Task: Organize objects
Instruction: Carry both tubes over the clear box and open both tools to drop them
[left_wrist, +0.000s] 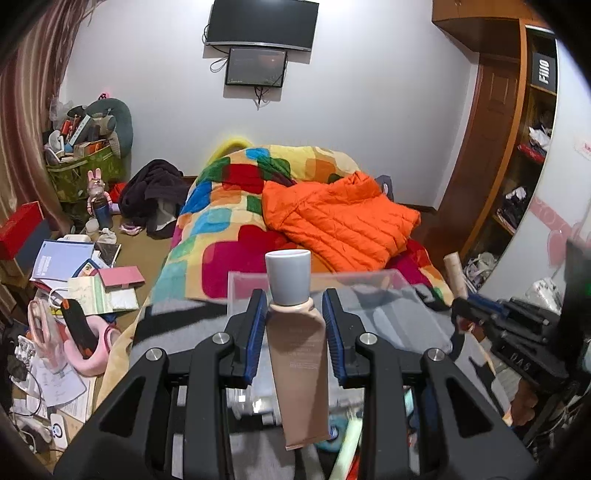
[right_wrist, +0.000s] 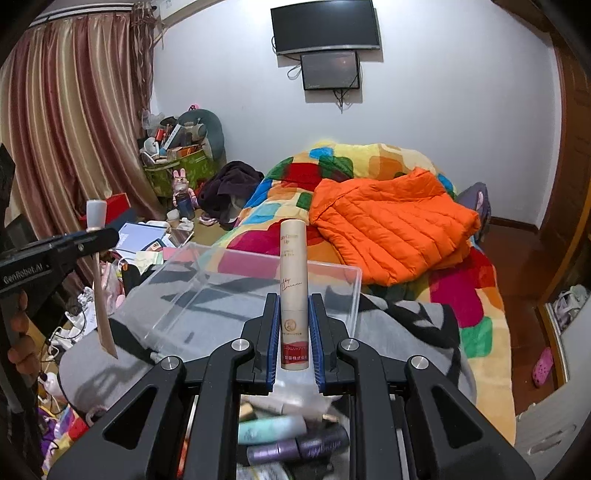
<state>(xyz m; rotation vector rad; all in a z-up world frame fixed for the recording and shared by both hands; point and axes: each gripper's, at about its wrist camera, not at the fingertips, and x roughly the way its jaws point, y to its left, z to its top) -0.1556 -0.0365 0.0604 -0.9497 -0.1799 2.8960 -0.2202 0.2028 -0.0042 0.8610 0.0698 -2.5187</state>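
- Two tubes are in my tongs, one in each hand, both held up above the clear plastic bin (right_wrist: 258, 288) that sits on the grey blanket (right_wrist: 399, 332) at the foot of the bed.
- My left gripper (left_wrist: 294, 314) pinches the beige squeeze tube (left_wrist: 299, 369) just below its neck; the grey cap (left_wrist: 289, 275) stands upright above the blue pads and the flat crimped end hangs down between the arms.
- In the right wrist view the same tube (right_wrist: 101, 306) shows edge-on at the far left, hanging from the left tongs beside the bin's near corner.
- My right gripper (right_wrist: 294, 328) is closed on the tan cardboard tube (right_wrist: 293, 280), which stands upright; its red-banded lower end sits between the pads and the rest rises above them.
- In the left wrist view that tan tube (left_wrist: 456, 275) pokes up at the right, past the bin's right wall.
- Below my right tongs lies a heap of other cosmetics, among them a mint tube (right_wrist: 271, 430) and a purple tube (right_wrist: 295, 448).
- Behind the bin, an orange puffer jacket (right_wrist: 391, 232) lies on the patchwork quilt (right_wrist: 469, 306).
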